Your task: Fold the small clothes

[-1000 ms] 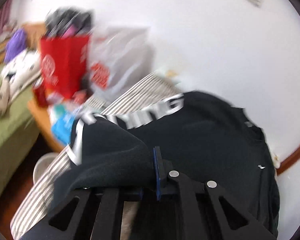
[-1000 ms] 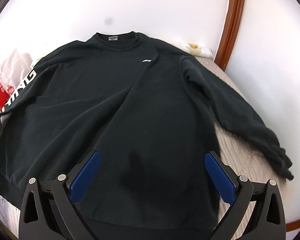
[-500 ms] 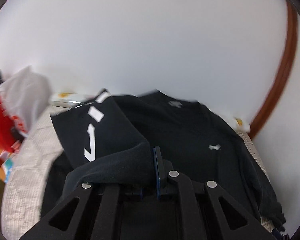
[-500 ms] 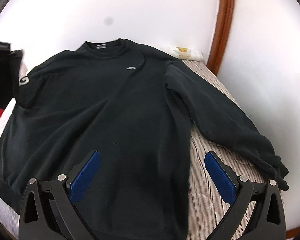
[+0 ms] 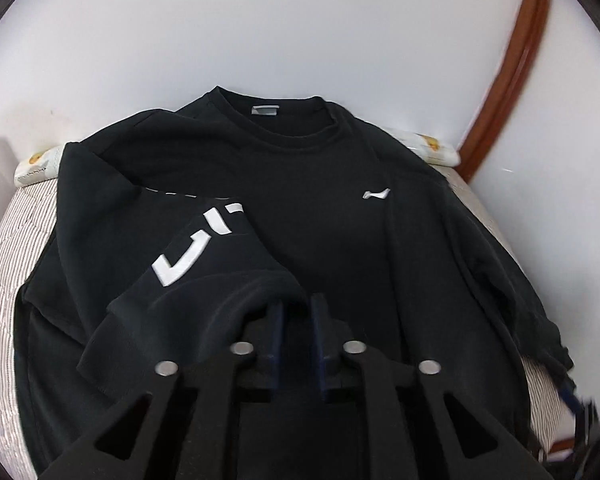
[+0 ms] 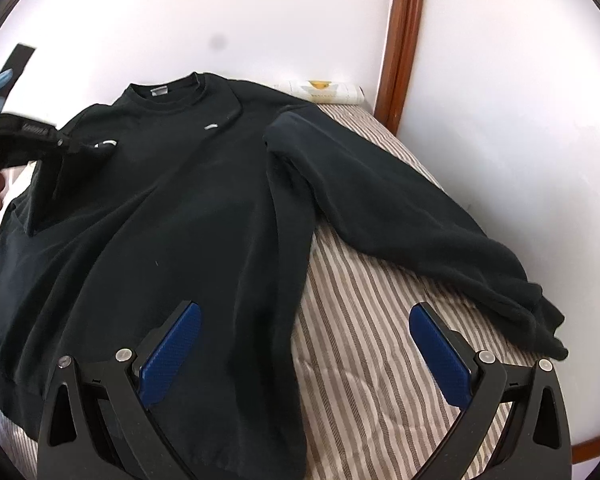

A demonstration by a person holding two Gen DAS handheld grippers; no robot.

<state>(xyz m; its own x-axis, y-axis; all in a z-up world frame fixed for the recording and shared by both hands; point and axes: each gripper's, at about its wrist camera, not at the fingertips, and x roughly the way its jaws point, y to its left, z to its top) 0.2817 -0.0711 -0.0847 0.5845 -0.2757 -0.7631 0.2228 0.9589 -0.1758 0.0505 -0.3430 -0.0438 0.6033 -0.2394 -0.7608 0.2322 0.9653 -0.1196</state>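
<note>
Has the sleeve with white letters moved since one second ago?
Yes. The lettered sleeve was carried from beside the bags inward over the sweatshirt's chest.

A: Open room, right side?
B: Striped bed (image 6: 364, 320) is lying bare between sweatshirt (image 6: 160, 220) body and its outstretched sleeve (image 6: 400, 208); right hand-held gripper (image 6: 304, 344) is hovering there, jaws wide.
A: Obstructions?
B: White wall (image 6: 500, 100) and wooden frame (image 6: 404, 40) are closing the far edge; left hand-held gripper (image 6: 40, 140) is occupying the left shoulder.

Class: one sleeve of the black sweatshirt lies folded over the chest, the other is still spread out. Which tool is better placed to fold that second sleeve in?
Right. The right tool is open, empty and close to the spread sleeve. The left tool is across the sweatshirt, at the folded sleeve.
</note>
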